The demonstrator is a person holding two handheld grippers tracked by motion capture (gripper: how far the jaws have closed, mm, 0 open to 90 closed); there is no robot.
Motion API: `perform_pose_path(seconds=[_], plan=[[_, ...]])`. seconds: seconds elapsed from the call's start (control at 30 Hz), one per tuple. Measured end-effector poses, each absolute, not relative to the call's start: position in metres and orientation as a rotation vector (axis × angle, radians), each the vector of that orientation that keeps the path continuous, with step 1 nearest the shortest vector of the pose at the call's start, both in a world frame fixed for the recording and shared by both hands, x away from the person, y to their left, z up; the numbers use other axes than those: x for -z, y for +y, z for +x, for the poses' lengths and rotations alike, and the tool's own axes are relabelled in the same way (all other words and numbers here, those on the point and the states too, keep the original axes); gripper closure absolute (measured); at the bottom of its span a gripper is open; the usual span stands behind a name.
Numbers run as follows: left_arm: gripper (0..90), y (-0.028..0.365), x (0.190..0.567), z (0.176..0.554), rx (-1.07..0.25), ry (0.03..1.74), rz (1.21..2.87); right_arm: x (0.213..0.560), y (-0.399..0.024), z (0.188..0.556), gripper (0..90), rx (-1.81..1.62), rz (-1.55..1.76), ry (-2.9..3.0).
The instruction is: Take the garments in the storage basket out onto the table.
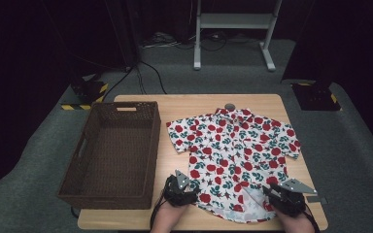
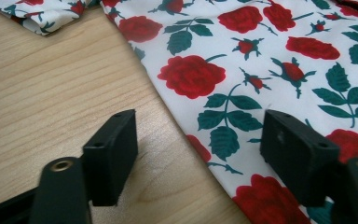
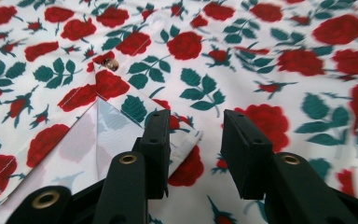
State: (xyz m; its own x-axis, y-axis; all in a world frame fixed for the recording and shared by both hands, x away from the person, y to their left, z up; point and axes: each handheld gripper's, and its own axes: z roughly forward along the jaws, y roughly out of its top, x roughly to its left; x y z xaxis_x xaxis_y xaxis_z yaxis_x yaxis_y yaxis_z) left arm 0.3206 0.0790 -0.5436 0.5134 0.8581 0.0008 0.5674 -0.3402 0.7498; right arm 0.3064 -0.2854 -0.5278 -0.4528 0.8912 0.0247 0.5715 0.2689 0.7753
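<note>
A white short-sleeved shirt (image 1: 233,150) printed with red roses lies flat on the wooden table (image 1: 175,104), collar at the far side. My left gripper (image 1: 182,187) sits at the shirt's near left hem. In the left gripper view it (image 2: 200,140) is open: one jaw is over bare wood, the other over the shirt (image 2: 261,56), and the cloth edge runs between them untouched. My right gripper (image 1: 279,194) is at the near right hem. In the right gripper view it (image 3: 198,126) stands open over a turned-back corner (image 3: 121,135) that shows the pale inside.
An empty brown wicker basket (image 1: 153,155) stands on the left part of the table, close to the left gripper. A small grey disc (image 1: 229,106) lies by the collar. Beyond the table are grey floor, cables and a white stand (image 1: 233,22).
</note>
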Motion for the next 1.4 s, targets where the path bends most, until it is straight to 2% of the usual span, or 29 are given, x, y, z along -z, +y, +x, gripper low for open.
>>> perform_pose_path(seconds=[0.1,0.27,0.33,0.47,0.57,0.7,0.93,1.03,1.13,1.4], plan=[[16.2,0.078,0.544,0.322,-0.515,1.164,2.054,0.533,-0.281,0.311,59.5,-1.021,1.334,2.138],[14.3,0.078,0.544,0.322,-0.51,1.164,2.059,0.538,-0.277,0.315,57.3,-0.999,1.329,2.154],[14.2,0.077,0.544,0.322,-0.51,1.166,2.058,0.538,-0.276,0.316,62.5,-0.991,1.323,2.159],[14.2,0.077,0.544,0.322,-0.512,1.169,2.056,0.537,-0.274,0.314,80.9,-0.994,1.291,2.178],[14.2,0.077,0.544,0.322,-0.515,1.172,2.055,0.535,-0.275,0.311,85.7,-1.001,1.27,2.172],[14.6,0.077,0.544,0.321,-0.521,1.174,2.054,0.526,-0.274,0.302,87.5,-1.033,1.238,2.153],[14.5,0.077,0.544,0.321,-0.519,1.175,2.053,0.506,-0.257,0.279,86.5,-1.162,1.145,2.153],[14.4,0.077,0.544,0.321,-0.519,1.175,2.054,0.497,-0.245,0.27,78.9,-1.22,1.064,2.179],[14.6,0.077,0.544,0.321,-0.521,1.175,2.054,0.492,-0.241,0.267,75.1,-1.238,1.044,2.172],[14.8,0.076,0.544,0.321,-0.523,1.175,2.055,0.509,-0.265,0.281,63.9,-1.143,1.141,2.151]])
